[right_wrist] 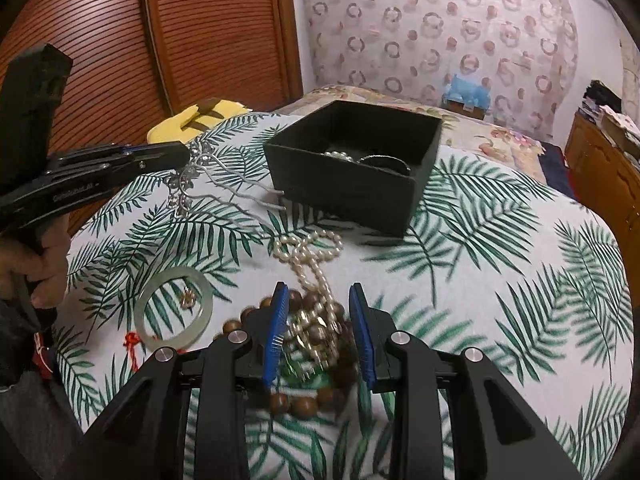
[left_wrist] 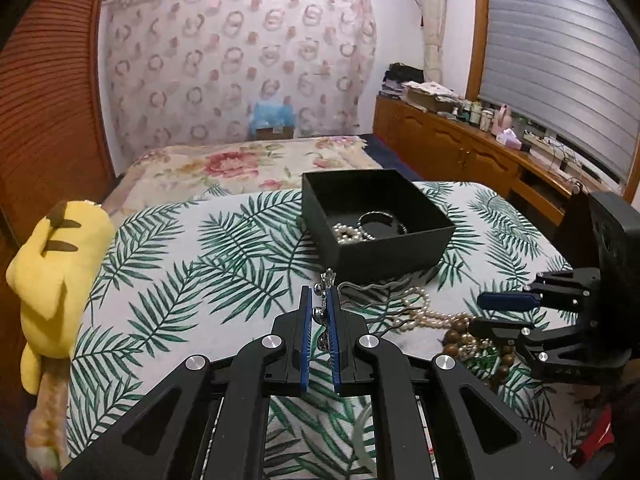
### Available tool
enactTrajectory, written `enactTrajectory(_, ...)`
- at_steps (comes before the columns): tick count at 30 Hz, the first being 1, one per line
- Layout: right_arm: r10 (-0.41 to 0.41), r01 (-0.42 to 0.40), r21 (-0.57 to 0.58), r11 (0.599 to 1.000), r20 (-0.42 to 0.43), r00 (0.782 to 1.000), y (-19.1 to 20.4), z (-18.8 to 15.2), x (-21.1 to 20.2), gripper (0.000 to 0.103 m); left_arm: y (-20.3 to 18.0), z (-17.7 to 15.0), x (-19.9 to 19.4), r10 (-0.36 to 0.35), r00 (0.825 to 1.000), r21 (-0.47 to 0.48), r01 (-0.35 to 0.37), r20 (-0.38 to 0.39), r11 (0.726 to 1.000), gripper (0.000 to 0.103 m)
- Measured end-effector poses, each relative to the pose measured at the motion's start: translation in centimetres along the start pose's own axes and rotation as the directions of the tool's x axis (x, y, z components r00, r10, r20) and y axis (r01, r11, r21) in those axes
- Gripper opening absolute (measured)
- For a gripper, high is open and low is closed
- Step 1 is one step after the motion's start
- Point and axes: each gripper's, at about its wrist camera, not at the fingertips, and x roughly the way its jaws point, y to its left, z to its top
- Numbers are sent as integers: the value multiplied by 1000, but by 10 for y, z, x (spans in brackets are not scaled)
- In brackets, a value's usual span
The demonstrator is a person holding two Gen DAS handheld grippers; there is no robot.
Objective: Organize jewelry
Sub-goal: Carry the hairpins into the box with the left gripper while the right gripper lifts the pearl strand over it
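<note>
A black open box sits on the leaf-print cloth and holds a pearl strand and a dark bangle. My left gripper is shut on the ornate head of a silver hair comb, whose prongs reach toward the box. My right gripper is open, its blue pads on either side of a tangle of pearl necklace and brown wooden beads. A pale jade bangle lies left of it.
A yellow plush toy lies at the cloth's left edge. A small gold piece lies inside the jade bangle. A red cord lies near it. A floral bed is behind, wooden cabinets to the right.
</note>
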Motion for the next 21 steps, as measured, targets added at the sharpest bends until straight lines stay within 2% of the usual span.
enactTrajectory(7, 17, -18, -34, 999, -46, 999, 9, 18, 24, 34, 12, -5, -1, 19, 1000, -16, -19, 5, 1000, 7)
enactTrajectory(13, -43, 37, -75, 996, -88, 995, 15, 21, 45, 34, 17, -7, -6, 21, 1000, -30, -20, 13, 999, 7)
enactTrajectory(16, -46, 40, -75, 996, -84, 995, 13, 22, 47, 34, 19, -8, -7, 19, 1000, -30, -19, 14, 999, 7)
enactTrajectory(20, -47, 42, -69, 997, -78, 996, 10, 24, 48, 14, 19, -8, -7, 18, 1000, -34, -18, 15, 999, 7)
enactTrajectory(21, -46, 40, -72, 997, -77, 996, 10, 24, 48, 12, 18, -8, -7, 19, 1000, -32, -19, 15, 999, 7)
